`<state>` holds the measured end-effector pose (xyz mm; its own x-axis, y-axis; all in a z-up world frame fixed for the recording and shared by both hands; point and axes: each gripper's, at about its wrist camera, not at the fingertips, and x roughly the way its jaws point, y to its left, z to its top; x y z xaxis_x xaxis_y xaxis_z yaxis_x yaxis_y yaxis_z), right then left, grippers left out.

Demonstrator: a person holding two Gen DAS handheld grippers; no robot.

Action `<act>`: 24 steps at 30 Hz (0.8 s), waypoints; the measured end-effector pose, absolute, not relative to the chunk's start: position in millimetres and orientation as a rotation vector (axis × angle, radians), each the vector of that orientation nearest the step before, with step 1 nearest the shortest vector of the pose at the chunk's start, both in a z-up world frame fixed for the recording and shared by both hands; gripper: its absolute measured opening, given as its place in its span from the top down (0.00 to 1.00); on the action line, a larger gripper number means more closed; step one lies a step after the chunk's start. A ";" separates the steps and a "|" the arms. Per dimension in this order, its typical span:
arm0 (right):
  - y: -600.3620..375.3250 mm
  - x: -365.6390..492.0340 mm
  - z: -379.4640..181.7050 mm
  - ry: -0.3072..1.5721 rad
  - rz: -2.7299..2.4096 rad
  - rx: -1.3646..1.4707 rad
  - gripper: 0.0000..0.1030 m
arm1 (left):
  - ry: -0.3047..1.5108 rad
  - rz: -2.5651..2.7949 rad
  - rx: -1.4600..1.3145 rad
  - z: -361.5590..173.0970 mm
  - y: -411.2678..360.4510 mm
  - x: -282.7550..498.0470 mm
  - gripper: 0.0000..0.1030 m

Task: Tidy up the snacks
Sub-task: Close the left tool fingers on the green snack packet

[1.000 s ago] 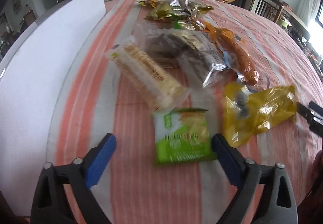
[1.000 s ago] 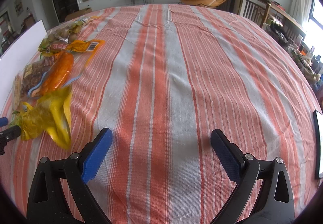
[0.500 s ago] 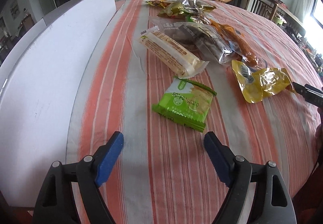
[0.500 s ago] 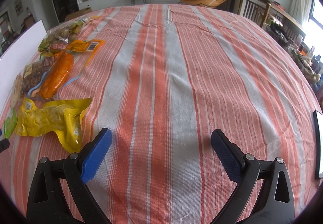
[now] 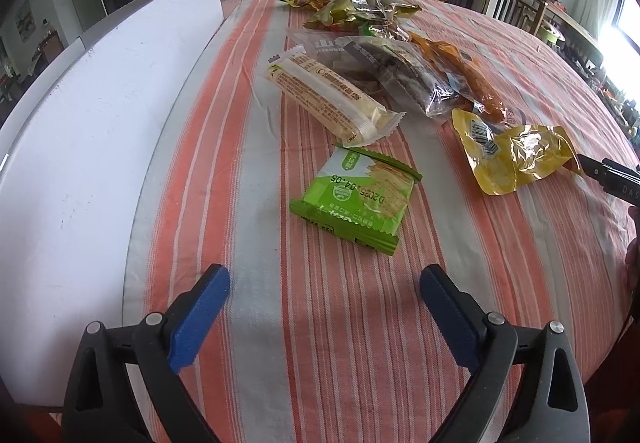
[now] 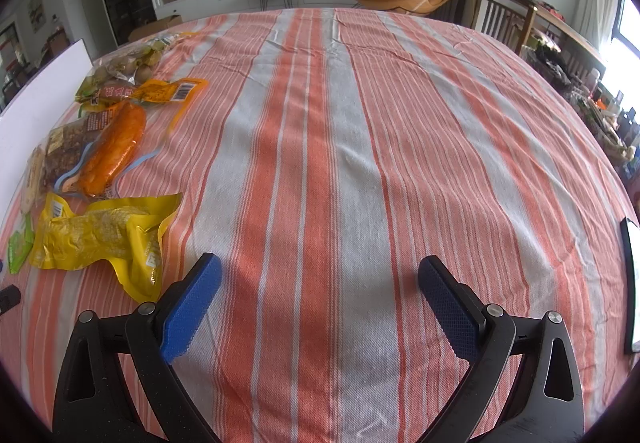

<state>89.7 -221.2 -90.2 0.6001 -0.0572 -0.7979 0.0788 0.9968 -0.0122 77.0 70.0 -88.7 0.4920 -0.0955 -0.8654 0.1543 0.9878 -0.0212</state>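
Note:
A row of snack packs lies on the striped cloth. In the left wrist view a green cracker pack (image 5: 356,199) lies nearest, a little ahead of my open, empty left gripper (image 5: 324,295). Beyond it are a long beige wafer pack (image 5: 328,99), a clear pack of dark snacks (image 5: 396,77), an orange sausage pack (image 5: 468,77), a yellow pouch (image 5: 516,153) and gold-green bags (image 5: 360,9). In the right wrist view the yellow pouch (image 6: 100,235) and orange sausage pack (image 6: 116,147) lie to the left of my open, empty right gripper (image 6: 320,291).
A white board (image 5: 88,131) stands along the table's left side. The orange-and-grey striped tablecloth (image 6: 360,147) spreads wide to the right. A dark flat object (image 6: 630,283) lies at the right table edge. Chairs and a TV cabinet stand behind the table.
The left gripper has pulled back from the green cracker pack, which now lies flat farther ahead. The yellow pouch has settled flat on the cloth. The right gripper has not moved.

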 end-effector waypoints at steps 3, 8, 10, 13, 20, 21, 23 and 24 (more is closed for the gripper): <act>-221.2 89.7 -90.2 0.924 -0.079 0.025 0.03 | 1.050 -0.157 0.057 -88.4 70.4 77.0 0.07; -221.2 89.8 -90.2 0.924 -0.079 0.025 0.03 | 1.047 -0.186 -0.001 -83.6 77.6 77.1 0.07; -221.2 89.7 -90.1 0.924 -0.079 0.025 0.03 | 1.040 -0.191 -0.015 -81.1 80.7 77.1 0.07; -221.2 89.6 -90.1 0.924 -0.078 0.025 0.03 | 1.032 -0.191 -0.022 -77.9 83.5 76.9 0.07; -221.1 89.4 -90.1 0.923 -0.078 0.026 0.03 | 1.025 -0.202 -0.024 -74.7 84.8 77.1 0.07; -221.4 89.8 -90.0 0.924 -0.078 0.026 0.03 | 1.023 -0.203 -0.023 -74.4 84.6 76.7 0.07; -221.0 89.3 -90.1 0.923 -0.078 0.026 0.03 | 1.018 -0.207 -0.023 -72.4 84.7 76.7 0.07; -220.9 89.2 -90.1 0.923 -0.078 0.026 0.03 | 1.017 -0.206 -0.024 -71.7 85.4 76.4 0.07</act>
<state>89.2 -220.9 -90.1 0.6006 -0.0560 -0.7976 0.0780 0.9969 -0.0112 76.4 85.4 -71.7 0.5081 -0.1825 -0.8418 0.1601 0.9803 -0.1159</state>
